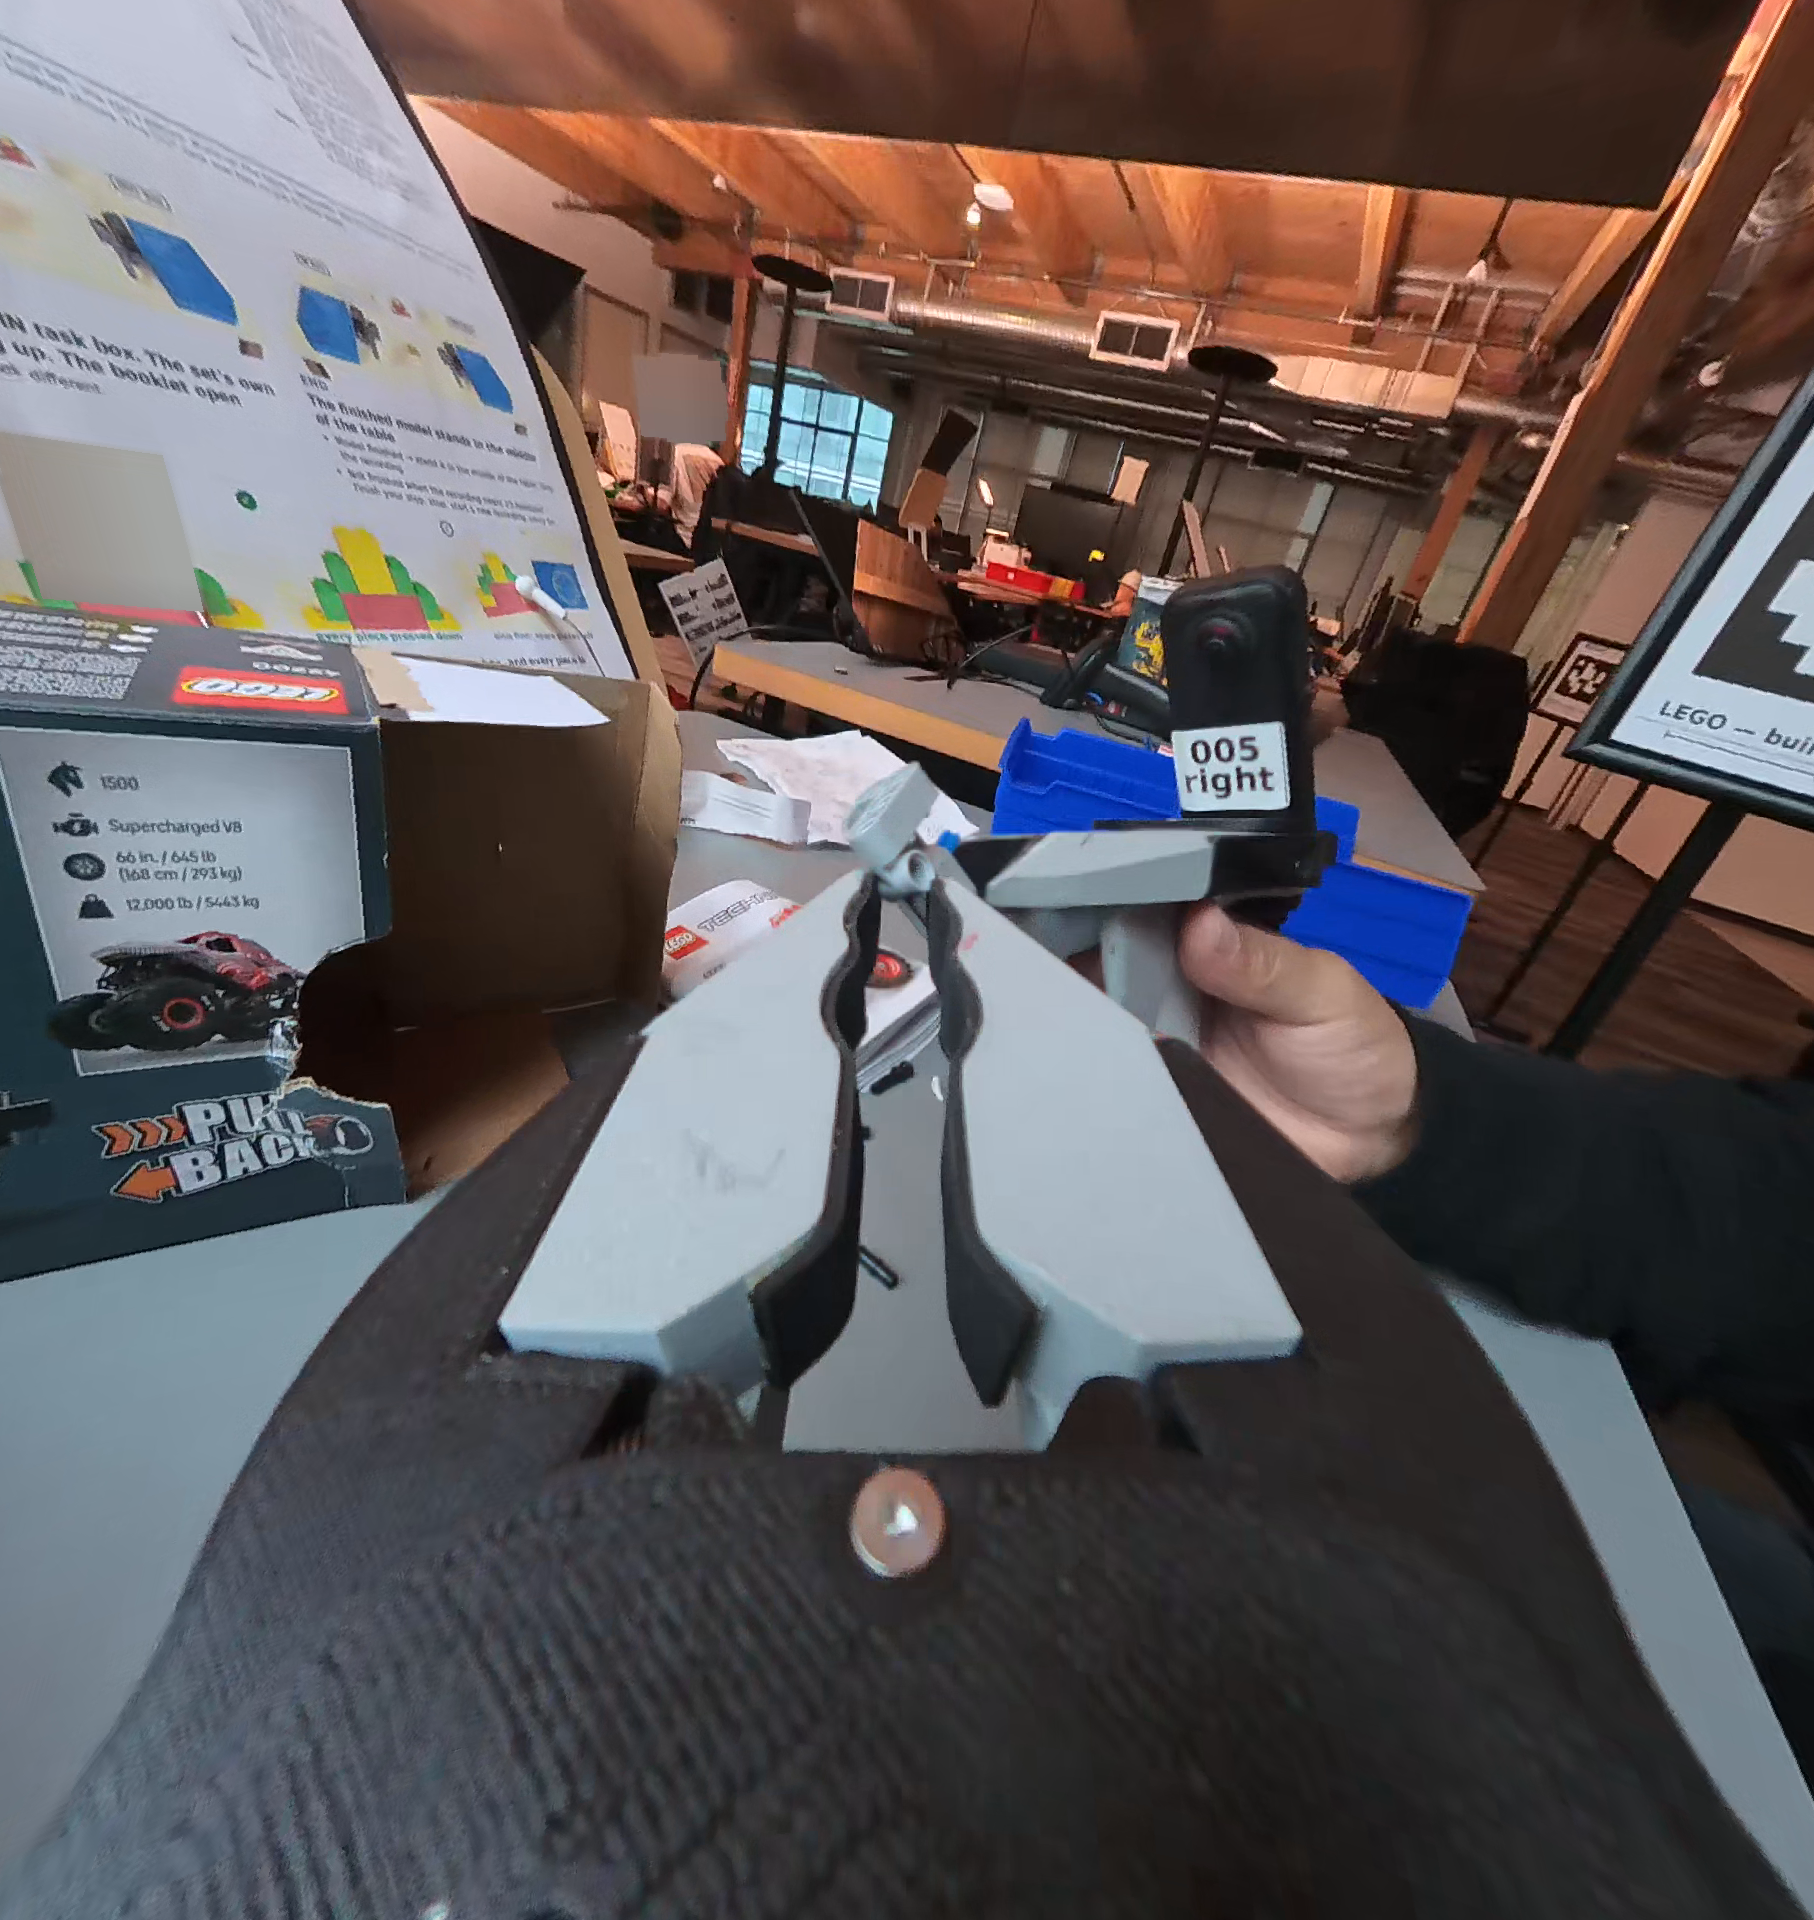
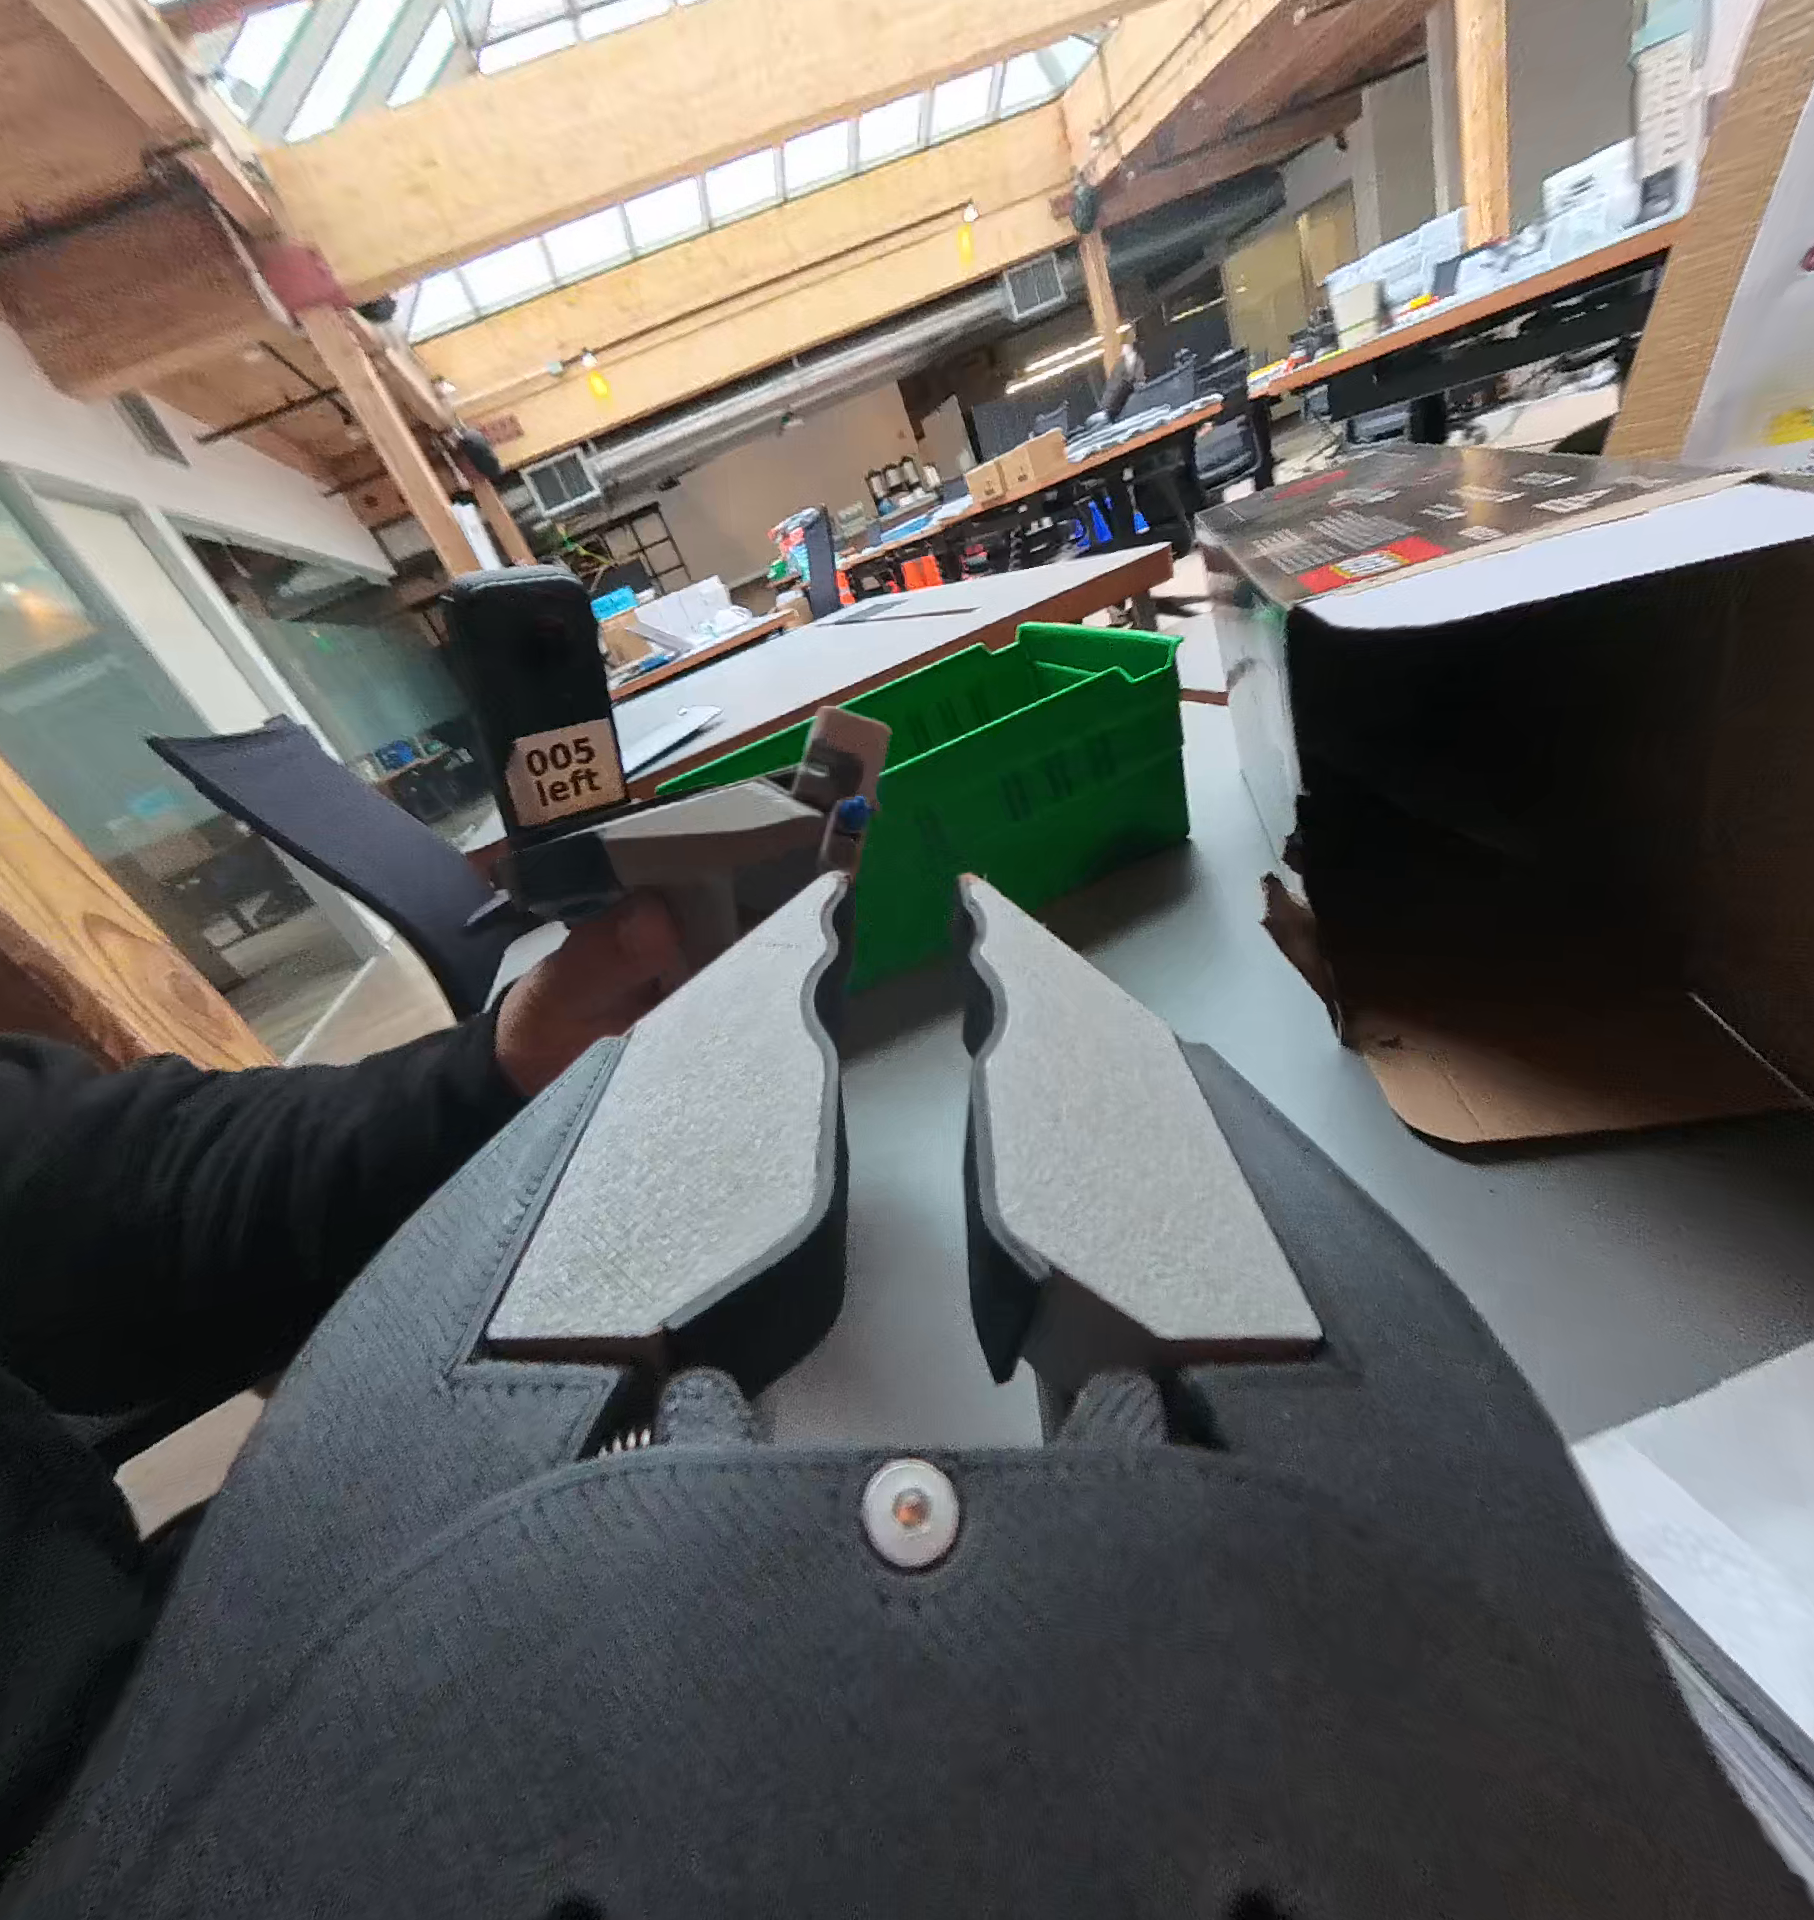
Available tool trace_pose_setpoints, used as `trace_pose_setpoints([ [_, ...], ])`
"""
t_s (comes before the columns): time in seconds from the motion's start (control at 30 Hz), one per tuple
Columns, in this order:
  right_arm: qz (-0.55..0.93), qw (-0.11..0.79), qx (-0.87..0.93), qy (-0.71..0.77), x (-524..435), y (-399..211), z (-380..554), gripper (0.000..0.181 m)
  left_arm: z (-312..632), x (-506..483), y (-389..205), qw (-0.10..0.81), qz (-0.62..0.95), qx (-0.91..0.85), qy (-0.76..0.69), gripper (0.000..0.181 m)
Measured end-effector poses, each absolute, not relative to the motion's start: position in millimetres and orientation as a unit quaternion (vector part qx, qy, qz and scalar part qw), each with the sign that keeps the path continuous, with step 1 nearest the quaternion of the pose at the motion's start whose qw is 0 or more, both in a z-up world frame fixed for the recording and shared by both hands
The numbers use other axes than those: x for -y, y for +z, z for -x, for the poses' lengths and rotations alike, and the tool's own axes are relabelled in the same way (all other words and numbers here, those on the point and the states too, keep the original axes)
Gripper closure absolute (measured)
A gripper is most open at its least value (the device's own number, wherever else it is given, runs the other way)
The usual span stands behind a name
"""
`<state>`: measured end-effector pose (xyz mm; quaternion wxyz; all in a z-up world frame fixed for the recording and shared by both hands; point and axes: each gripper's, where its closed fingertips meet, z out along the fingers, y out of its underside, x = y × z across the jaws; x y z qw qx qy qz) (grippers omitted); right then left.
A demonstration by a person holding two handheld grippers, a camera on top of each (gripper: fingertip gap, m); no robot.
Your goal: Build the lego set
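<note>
We record the left gripper [image 1: 898, 883] raised above the table [image 1: 155, 1455], its black-padded fingers clenched at the tips on a small light-grey lego piece [image 1: 895, 821] with a round hole at its lower end; the piece stands tilted just above the fingertips. In the right wrist view the same piece [image 2: 843, 774] shows a blue pin on its side. The right gripper [image 2: 901, 888] is released, a clear gap between its fingers and nothing in it; it comes in from the right, its tips just beside the held piece, though we cannot tell whether they touch it. A hand [image 1: 1298, 1039] in a dark sleeve holds its handle. Under the grippers lies a white instruction booklet [image 1: 747, 925]. Left on the table stands the torn-open lego box [image 1: 155, 935], with a printed instruction sheet [image 1: 207, 312] upright behind it. Far right sits a blue bin [image 1: 1079, 774]. The right wrist view shows a green bin [image 2: 1038, 758] farther along the table.
</note>
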<state>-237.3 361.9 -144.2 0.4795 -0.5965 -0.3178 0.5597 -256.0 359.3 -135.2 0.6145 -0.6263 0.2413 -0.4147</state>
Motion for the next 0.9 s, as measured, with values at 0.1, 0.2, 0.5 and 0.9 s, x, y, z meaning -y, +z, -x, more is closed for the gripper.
trace_pose_setpoints([
  [0.1,0.568,0.488,0.298,0.592,-360,-133,235,0.167,256,-360,-135,0.621,0.626,-0.237,-0.408,0.175],
  [0.2,0.569,0.472,0.297,0.605,-357,-135,239,0.173,252,-359,-137,0.617,0.625,-0.235,-0.416,0.175],
  [0.5,0.555,0.47,0.268,0.632,-359,-131,240,0.179,246,-358,-137,0.63,0.626,-0.221,-0.403,0.175],
  [0.9,0.584,0.488,0.303,0.574,-368,-137,227,0.181,243,-358,-150,0.58,0.664,-0.265,-0.391,0.159],
])
